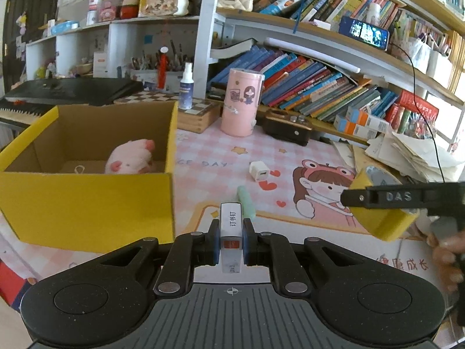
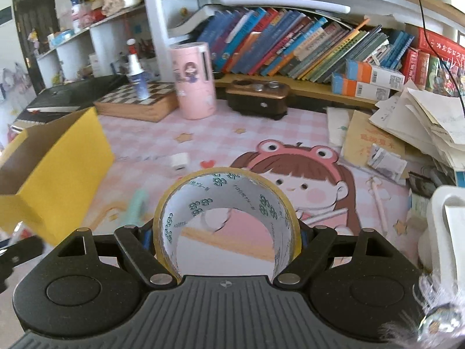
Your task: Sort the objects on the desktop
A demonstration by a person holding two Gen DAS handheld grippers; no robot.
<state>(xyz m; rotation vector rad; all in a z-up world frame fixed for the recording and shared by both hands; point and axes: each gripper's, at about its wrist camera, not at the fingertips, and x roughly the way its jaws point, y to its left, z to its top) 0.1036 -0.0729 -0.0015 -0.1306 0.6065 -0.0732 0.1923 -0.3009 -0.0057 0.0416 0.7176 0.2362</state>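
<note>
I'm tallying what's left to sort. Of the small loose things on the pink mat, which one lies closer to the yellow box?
The pale green stick, lying flat just right of the yellow box. The white charger cube sits farther out on the pink mat.

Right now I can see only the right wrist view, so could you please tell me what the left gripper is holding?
Observer: The left gripper is shut on a small white staple box, held lengthwise between its pads.
Operator: Thank you. Is there anything inside the yellow box yet?
Observer: Yes, a pink plush toy lies on the floor of the yellow box, towards its right wall.
</note>
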